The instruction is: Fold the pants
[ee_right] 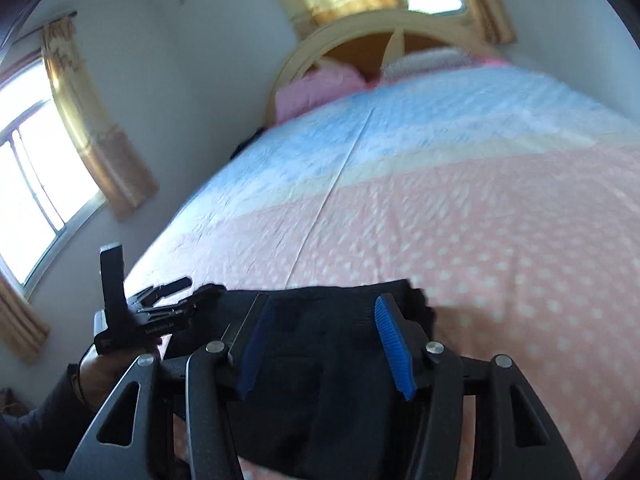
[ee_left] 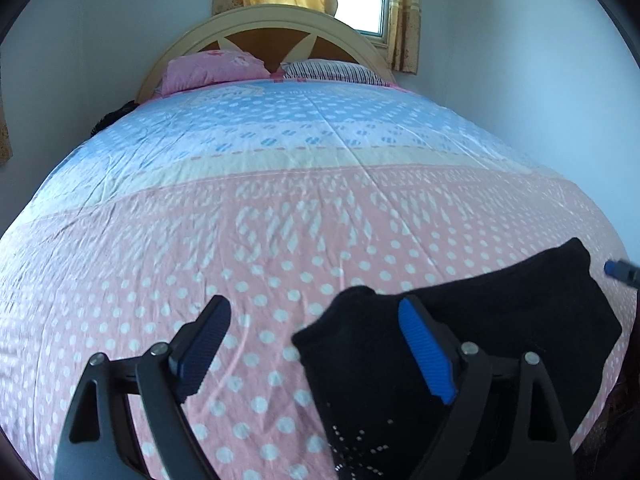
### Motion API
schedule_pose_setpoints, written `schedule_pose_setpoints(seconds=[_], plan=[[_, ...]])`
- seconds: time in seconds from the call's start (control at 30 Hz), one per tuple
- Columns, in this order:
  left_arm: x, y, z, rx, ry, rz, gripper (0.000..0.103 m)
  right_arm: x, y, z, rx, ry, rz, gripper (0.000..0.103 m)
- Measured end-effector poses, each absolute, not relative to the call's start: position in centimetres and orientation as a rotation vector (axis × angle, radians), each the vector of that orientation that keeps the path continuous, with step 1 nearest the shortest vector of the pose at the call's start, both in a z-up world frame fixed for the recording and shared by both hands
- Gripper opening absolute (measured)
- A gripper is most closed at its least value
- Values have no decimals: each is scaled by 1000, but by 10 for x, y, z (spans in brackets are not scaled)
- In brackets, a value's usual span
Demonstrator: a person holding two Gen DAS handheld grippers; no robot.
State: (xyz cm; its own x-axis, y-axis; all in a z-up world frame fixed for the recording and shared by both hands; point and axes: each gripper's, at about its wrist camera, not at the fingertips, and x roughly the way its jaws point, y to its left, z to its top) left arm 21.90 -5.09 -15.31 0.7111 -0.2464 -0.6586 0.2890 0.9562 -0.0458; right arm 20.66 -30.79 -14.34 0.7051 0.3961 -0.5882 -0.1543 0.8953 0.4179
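Black pants (ee_left: pixel 480 340) lie folded in a compact bundle on the pink dotted bedspread (ee_left: pixel 280 260), near the foot of the bed. My left gripper (ee_left: pixel 316 344) is open above the bundle's left edge; its right finger is over the cloth and its left finger over bare bedspread. My right gripper (ee_right: pixel 324 344) is open and hovers over the same pants (ee_right: pixel 332 380), holding nothing. The left gripper (ee_right: pixel 160 304) shows at the left of the right wrist view. A blue fingertip (ee_left: pixel 614 270) of the right gripper shows at the right edge of the left wrist view.
The bed runs back to a curved wooden headboard (ee_left: pixel 276 28) with a pink pillow (ee_left: pixel 212 70) and a striped pillow (ee_left: pixel 332 68). White walls stand on both sides. Curtained windows (ee_right: pixel 28 184) are behind and to the left.
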Motion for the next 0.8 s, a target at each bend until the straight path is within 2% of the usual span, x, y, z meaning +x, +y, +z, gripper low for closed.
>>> schedule_pose_setpoints(seconds=[0.07,0.2,0.33,0.4,0.43,0.53,0.73,0.8], plan=[[226,-53,-159,78,738,-291,89,220,-311,-163,382,829,283,55],[233,-57,-169,81,780,-301,89,193,-314,-152,374,763,280,55],[217,-49,-158,51,764,-326,89,151,-308,-140,294,722,277,54],[203,-46,-152,35,754,-354,89,143,-304,-146,246,767,255,24],[190,-44,-148,27,742,-371,90,138,-303,-153,236,801,253,20],[163,-49,-146,44,720,-407,98,127,-303,-170,217,833,241,16],[148,-66,-176,128,777,-412,99,133,-315,-181,261,824,263,16],[153,-62,-179,88,787,-410,103,127,-312,-179,250,818,259,16]])
